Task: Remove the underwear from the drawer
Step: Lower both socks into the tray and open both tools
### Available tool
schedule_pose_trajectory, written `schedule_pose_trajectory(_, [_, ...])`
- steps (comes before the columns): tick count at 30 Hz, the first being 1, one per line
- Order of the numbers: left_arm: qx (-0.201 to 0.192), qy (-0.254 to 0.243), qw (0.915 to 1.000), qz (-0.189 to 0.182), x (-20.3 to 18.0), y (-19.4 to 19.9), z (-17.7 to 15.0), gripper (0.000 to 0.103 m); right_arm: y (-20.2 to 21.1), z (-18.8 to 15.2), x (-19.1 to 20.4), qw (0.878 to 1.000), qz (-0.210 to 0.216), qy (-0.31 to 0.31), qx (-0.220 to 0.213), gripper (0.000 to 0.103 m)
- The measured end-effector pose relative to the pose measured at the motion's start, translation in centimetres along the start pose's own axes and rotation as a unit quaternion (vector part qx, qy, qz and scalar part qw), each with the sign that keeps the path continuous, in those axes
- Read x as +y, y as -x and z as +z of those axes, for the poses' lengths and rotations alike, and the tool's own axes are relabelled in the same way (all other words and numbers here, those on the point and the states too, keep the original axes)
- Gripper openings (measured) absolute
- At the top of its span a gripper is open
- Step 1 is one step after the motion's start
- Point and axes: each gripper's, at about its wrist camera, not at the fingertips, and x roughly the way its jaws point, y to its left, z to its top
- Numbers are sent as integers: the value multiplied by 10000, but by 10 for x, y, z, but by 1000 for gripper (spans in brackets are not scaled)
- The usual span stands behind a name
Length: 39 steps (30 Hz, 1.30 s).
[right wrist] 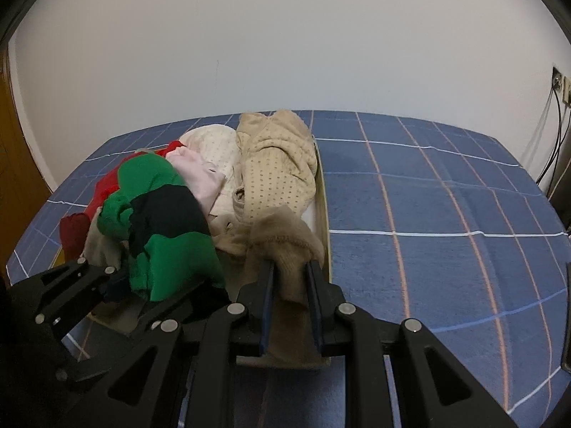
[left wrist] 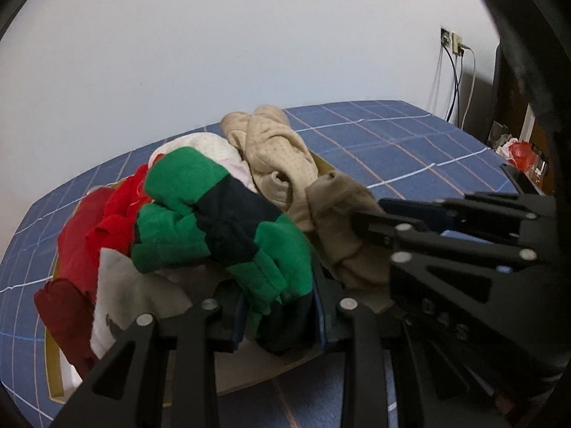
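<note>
A shallow drawer [right wrist: 323, 207] with a tan rim lies on a blue checked bedspread [right wrist: 446, 214], heaped with underwear. My left gripper [left wrist: 278, 317] is shut on a green and navy pair [left wrist: 214, 214] at the near side of the heap, and its fingertips are buried in the cloth. From the right wrist view, the left gripper [right wrist: 110, 285] shows at lower left under that green pair [right wrist: 160, 228]. My right gripper [right wrist: 289, 278] is shut on a brownish-tan pair [right wrist: 285, 246] at the drawer's near right corner. The right gripper [left wrist: 367, 221] also appears in the left wrist view, pinching the tan pair [left wrist: 342, 221].
Red pieces [left wrist: 82, 249], a white dotted piece [right wrist: 214, 149] and a beige dotted piece [right wrist: 278, 164] fill the drawer. Wall sockets with hanging cables [left wrist: 560, 44] are at the right, above a bedside stand with a red bag [left wrist: 521, 153]. A wooden door [right wrist: 14, 164] stands at the left.
</note>
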Motion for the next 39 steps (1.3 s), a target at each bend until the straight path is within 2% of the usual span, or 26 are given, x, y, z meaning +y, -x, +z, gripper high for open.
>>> schedule_pose_trajectory(4, [211,75,9997,-58,3,-9,4,29,-14,2,-2,9999,98,-91,96,20])
schedule_pose_trajectory(8, [349,58,9994,-4,3,-16,6,38,-21,3,0,9999,62,-18,133,20])
schedule_pose_trajectory(10, [477,132,9988,21,6,-21,6,46,-22,2,-1,9999,76,26,112,20])
schedule_pose_trajectory(11, [513,169,9985,-31,7,-24,7,59,-23,3,-2,9999,120,13,118,21])
schedule_pose_trajectory(12, [581,220,9980,-75,10,-27,7,66,-24,3,-3,9998,144,3,119,21])
schedule_pose_trajectory(15, [622,275,9976,-114,12,-30,7,73,-25,3,-5,9990,446,-37,92,37])
schedule_pose_trajectory(17, [636,290,9975,-137,13,-30,6,74,-24,3,-7,9967,803,-76,50,54])
schedule_pose_trajectory(21, [654,282,9974,-137,11,-32,8,75,-20,4,-10,9959,887,-183,78,58])
schedule_pose_trajectory(23, [710,293,9969,-145,10,-31,10,75,-13,4,-12,9956,899,-263,80,72])
schedule_pose_trajectory(24, [736,312,9967,-153,9,-31,11,77,-10,3,-14,9953,909,-326,79,75])
schedule_pose_trajectory(25, [742,359,9964,-191,10,-29,12,78,-7,2,-15,9947,959,-350,70,76])
schedule_pose_trajectory(27, [733,422,9959,-311,10,-23,12,93,2,0,-19,9942,1001,-399,3,76])
schedule_pose_trajectory(29, [677,436,9961,-349,9,-17,13,101,6,-1,-20,9939,1010,-441,-82,76])
schedule_pose_trajectory(34, [580,488,9971,-117,10,-6,16,102,15,-5,-27,9910,1110,-729,-192,76])
schedule_pose_trajectory(39, [324,460,9983,169,11,11,14,102,32,-9,-20,9905,1080,-762,-387,76])
